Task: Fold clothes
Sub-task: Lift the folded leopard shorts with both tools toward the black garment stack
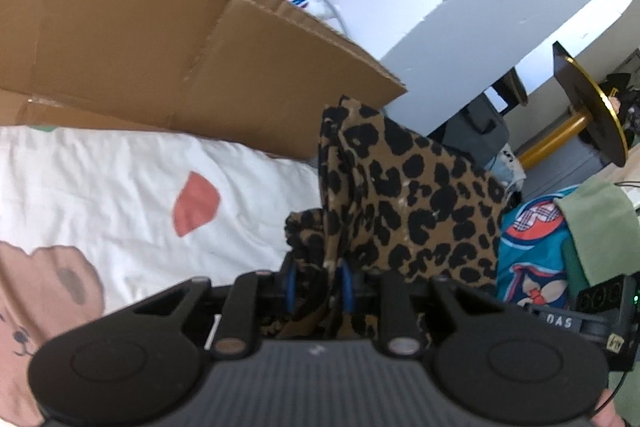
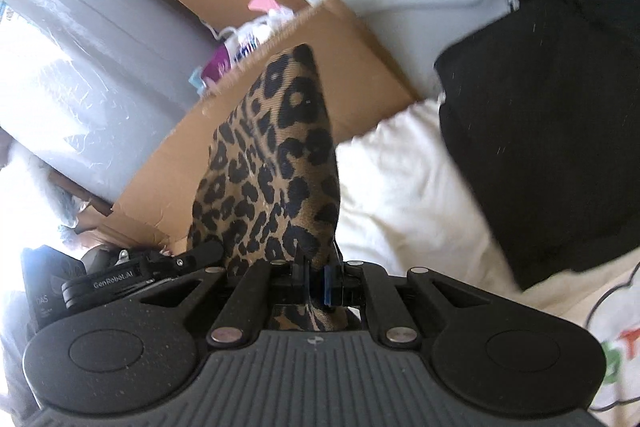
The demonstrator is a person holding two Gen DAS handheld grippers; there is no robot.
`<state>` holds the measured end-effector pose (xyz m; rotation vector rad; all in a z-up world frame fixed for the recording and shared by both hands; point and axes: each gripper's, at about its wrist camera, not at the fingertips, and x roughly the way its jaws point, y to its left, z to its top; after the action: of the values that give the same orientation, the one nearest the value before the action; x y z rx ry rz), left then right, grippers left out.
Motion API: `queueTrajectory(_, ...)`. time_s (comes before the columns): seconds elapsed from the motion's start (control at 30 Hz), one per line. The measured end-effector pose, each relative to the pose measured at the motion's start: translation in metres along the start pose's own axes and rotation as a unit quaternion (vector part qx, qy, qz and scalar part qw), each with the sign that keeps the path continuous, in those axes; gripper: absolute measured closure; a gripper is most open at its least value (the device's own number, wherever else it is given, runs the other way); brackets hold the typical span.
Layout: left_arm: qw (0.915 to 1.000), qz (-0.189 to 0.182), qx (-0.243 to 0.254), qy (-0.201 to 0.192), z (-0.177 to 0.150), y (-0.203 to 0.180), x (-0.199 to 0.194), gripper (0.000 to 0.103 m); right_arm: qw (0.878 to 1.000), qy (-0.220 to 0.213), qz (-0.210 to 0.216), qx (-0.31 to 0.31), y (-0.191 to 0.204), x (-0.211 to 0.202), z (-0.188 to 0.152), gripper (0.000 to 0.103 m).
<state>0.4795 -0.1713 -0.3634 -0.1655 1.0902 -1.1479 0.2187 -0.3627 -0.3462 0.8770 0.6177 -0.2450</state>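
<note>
A leopard-print garment (image 1: pixel 412 195) hangs lifted above the bed in the left wrist view. My left gripper (image 1: pixel 320 287) is shut on its lower edge, with cloth bunched between the blue-padded fingers. In the right wrist view the same leopard-print garment (image 2: pixel 276 167) rises as a taut panel in front of the camera. My right gripper (image 2: pixel 316 283) is shut on another edge of it. The other gripper's body (image 2: pixel 120 279) shows low at the left of the right wrist view, close beside mine.
A white bedsheet (image 1: pixel 120 179) with bear and pink prints lies underneath. An open cardboard box (image 1: pixel 160 39) with bottles and bags stands behind. A black garment (image 2: pixel 552 107) lies on a cream pillow (image 2: pixel 400 187). A teal patterned bag (image 1: pixel 532 255) and a round table (image 1: pixel 592 107) are off right.
</note>
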Motion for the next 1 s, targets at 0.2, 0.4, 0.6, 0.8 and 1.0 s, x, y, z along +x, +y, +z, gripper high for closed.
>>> queueTrajectory(0.2, 0.9999, -0.011, 0.002, 0.006, 0.0, -0.021, 0.011, 0.08, 1.0, -0.017, -0.017, -0.01, -0.007, -0.025, 0.006, 0.098)
queueTrajectory(0.4, 0.9996, -0.024, 0.005, 0.014, -0.004, -0.04, 0.02, 0.08, 0.999, -0.033, -0.033, -0.015, -0.014, -0.048, 0.01, 0.098)
queueTrajectory(0.6, 0.9989, -0.04, 0.003, 0.022, -0.01, -0.057, 0.036, 0.08, 0.996, -0.056, -0.052, -0.037, -0.023, -0.068, 0.021, 0.098)
queueTrajectory(0.8, 0.9983, -0.043, -0.004, 0.039, -0.018, -0.079, 0.058, 0.08, 0.992, -0.071, -0.083, -0.06, -0.033, -0.085, 0.034, 0.098)
queueTrajectory(1.0, 0.9972, -0.059, 0.005, 0.046, -0.024, -0.105, 0.075, 0.08, 0.986, -0.088, -0.116, -0.078, -0.046, -0.104, 0.049, 0.099)
